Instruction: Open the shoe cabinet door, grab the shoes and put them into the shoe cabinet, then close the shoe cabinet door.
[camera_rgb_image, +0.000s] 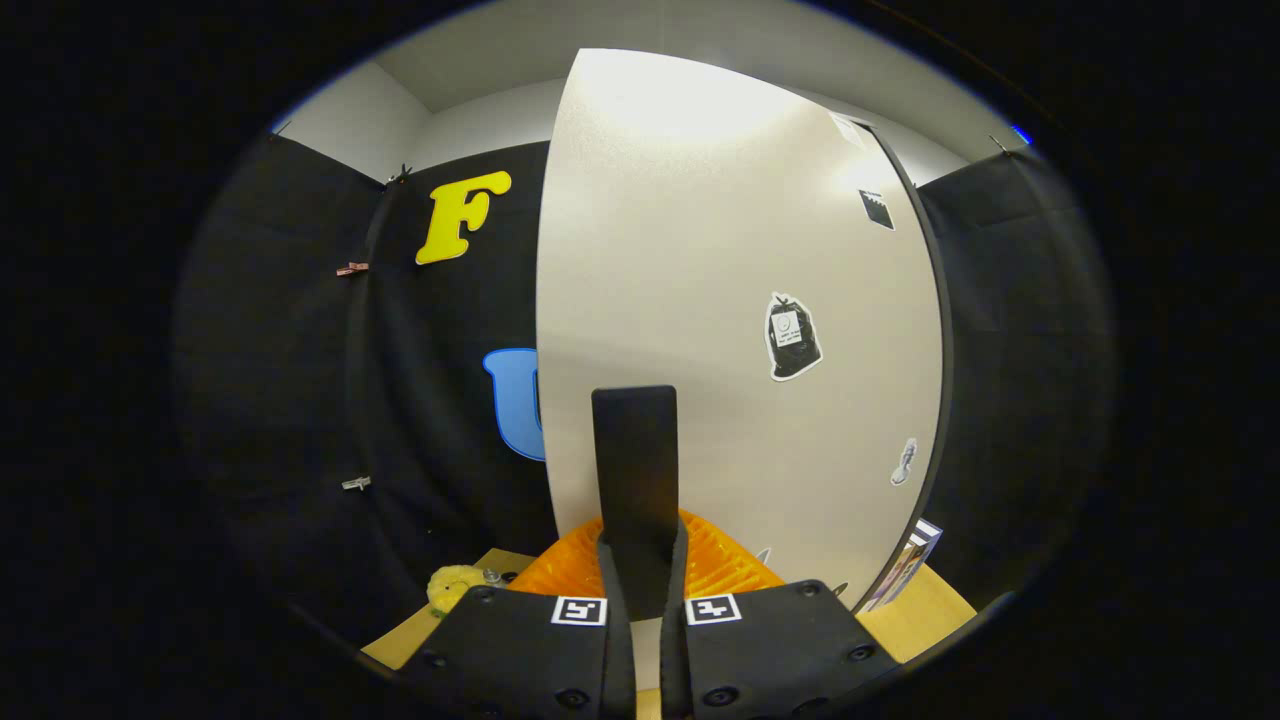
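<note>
the shoe cabinet door (720, 300) is a big pale panel that stands just ahead of the fingers (634, 470) and takes most of the scene. it is seen at an angle, with its dark edge on the right side. from this side the inside of the cabinet is hidden, so i cannot tell what is in it. on the door there are some stickers: a black sticker (793, 337) shaped like a bag near the middle, a small dark sticker (877, 209) higher on the right, and a small pale sticker (904, 462) lower near the right edge.

the fingers are pressed together with almost no gap, and nothing is seen held between them. their tips rise in front of the lower part of the door; whether they touch the door, i cannot tell.

just beyond the fingers, low at the foot of the door, lies an orange ribbed thing (725, 562), partly hidden by the fingers. it may be the shoe, but i cannot tell for sure. to the left of it, on the wooden tabletop (925, 612), is a small yellow thing (453, 586) with a little metal piece beside it. at the near right, by the bottom corner of the door, stands a thin colourful printed thing (907, 566), maybe a card or booklet.
</note>
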